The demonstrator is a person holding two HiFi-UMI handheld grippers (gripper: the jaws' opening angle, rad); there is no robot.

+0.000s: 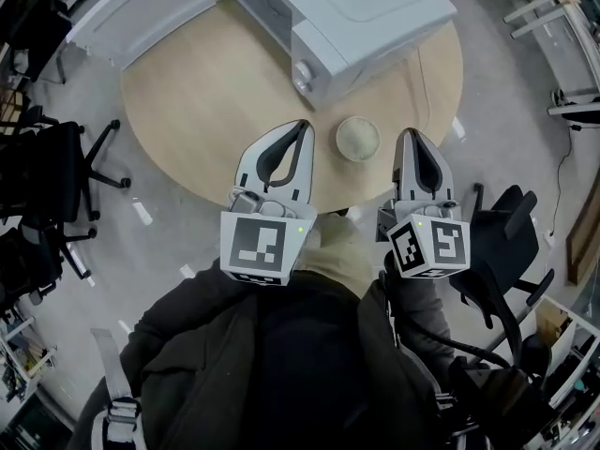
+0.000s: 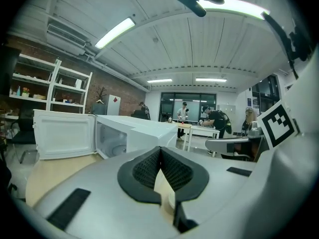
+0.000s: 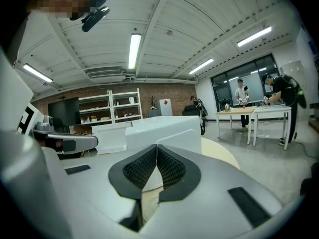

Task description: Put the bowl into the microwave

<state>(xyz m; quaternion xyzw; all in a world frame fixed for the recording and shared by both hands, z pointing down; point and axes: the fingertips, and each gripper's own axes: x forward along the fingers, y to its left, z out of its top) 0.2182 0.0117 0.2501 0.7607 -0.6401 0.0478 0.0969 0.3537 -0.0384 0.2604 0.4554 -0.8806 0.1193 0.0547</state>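
A round, light wooden surface [image 1: 206, 111] is seen from above, with a white box-shaped microwave [image 1: 347, 17] set at its far edge. The microwave's white door [image 1: 141, 12] is swung wide open to the left, and the cavity is exposed in the left gripper view [image 2: 112, 143]. A small, round, off-white bowl [image 1: 357, 139] is placed upright near the near edge of the surface, just in front of the microwave's front corner where a round knob [image 1: 303, 71] is fitted. The bowl is not touched by either tool.

The left claw [image 1: 302, 127] is held over the near edge of the surface, just left of the bowl, with its ribbed black pads [image 2: 149, 168] pressed together and nothing caught between them. The right claw [image 1: 410, 135] is held at the near edge, just right of the bowl, and its pads [image 3: 169, 167] are likewise brought together on nothing. The bowl is thus found between the two tips.

A marker cube [image 1: 260, 243] is carried on the left tool and another [image 1: 429, 245] on the right. Black office chairs [image 1: 56, 176] are set on the grey floor beyond the left edge of the surface.
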